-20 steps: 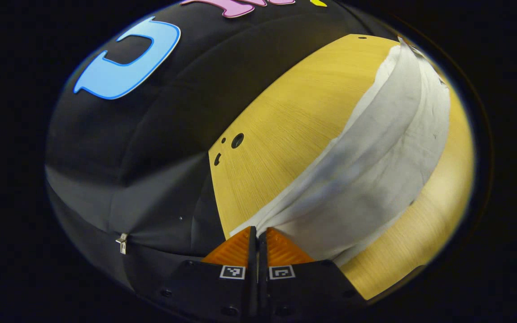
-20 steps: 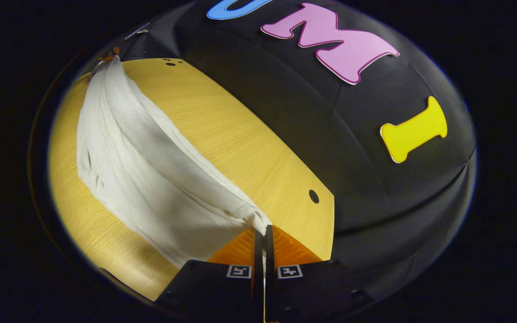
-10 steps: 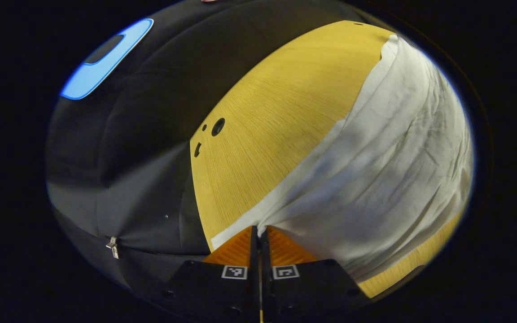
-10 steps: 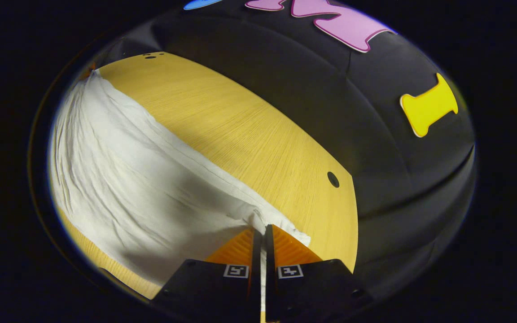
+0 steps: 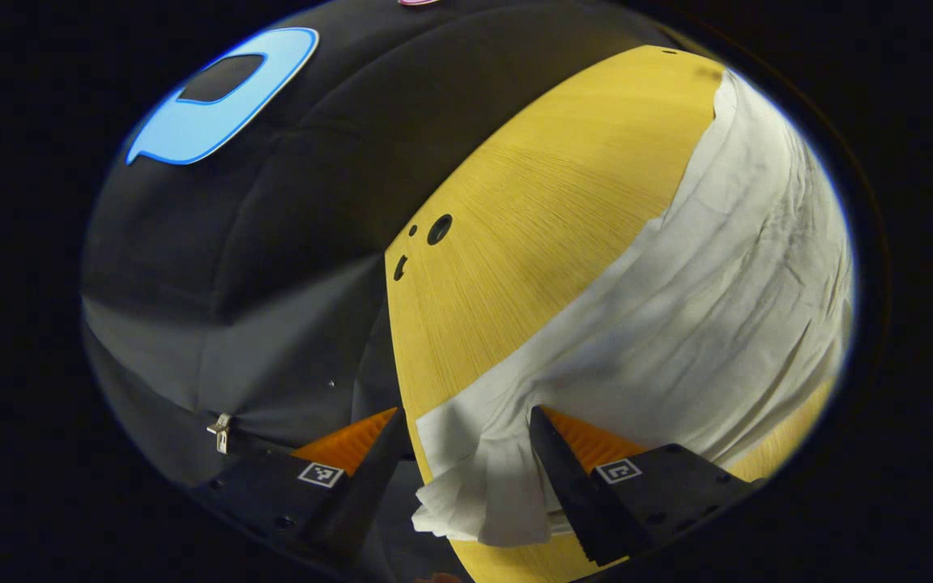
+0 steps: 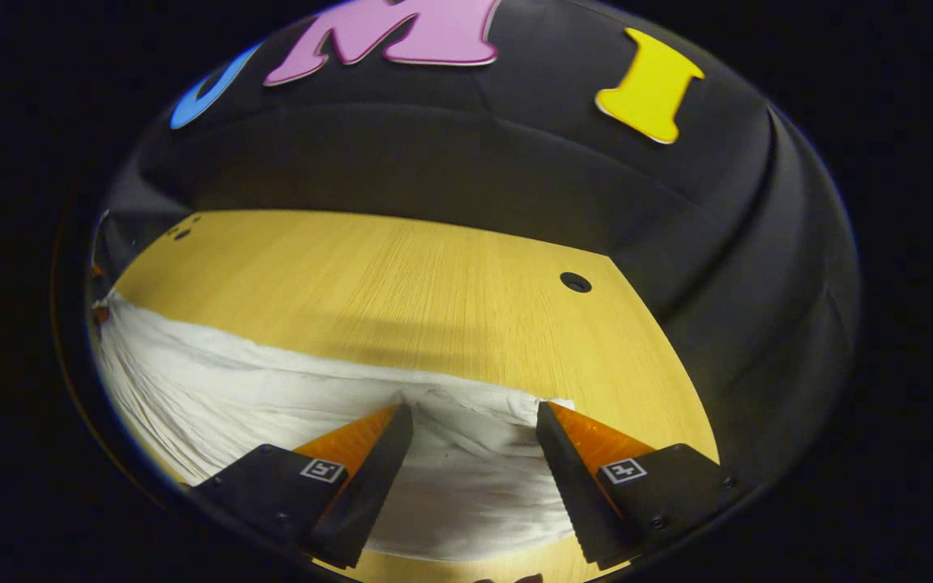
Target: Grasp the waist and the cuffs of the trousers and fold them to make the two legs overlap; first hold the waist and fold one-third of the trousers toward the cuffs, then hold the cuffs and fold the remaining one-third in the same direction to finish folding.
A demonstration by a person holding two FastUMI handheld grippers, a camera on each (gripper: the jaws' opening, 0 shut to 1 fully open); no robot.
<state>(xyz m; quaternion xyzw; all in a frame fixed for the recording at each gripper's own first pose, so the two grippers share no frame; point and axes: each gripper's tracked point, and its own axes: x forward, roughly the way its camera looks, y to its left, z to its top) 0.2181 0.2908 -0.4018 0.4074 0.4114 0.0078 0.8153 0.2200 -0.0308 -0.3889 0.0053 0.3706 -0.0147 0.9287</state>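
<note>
White trousers (image 5: 701, 308) lie spread along the wooden table (image 5: 531, 202). In the left gripper view one end of them (image 5: 483, 494) is bunched at the table's edge, between the fingers of my left gripper (image 5: 466, 417), which is open and not pressing the cloth. In the right gripper view the trousers (image 6: 272, 397) stretch off to the left, and their other end (image 6: 475, 478) lies flat on the table (image 6: 402, 283) under my right gripper (image 6: 475, 413), which is also open with the cloth loose between its fingers.
The black cloth wall (image 6: 475, 170) rises behind the table's far edge. Small round holes (image 5: 438, 229) mark one table corner, and a single hole (image 6: 575, 282) marks the other. The bare wood beyond the trousers is free.
Both grippers were shut on the trousers' ends and have opened. The lifted cloth has dropped onto the table, and the right gripper has swung to face the back wall.
</note>
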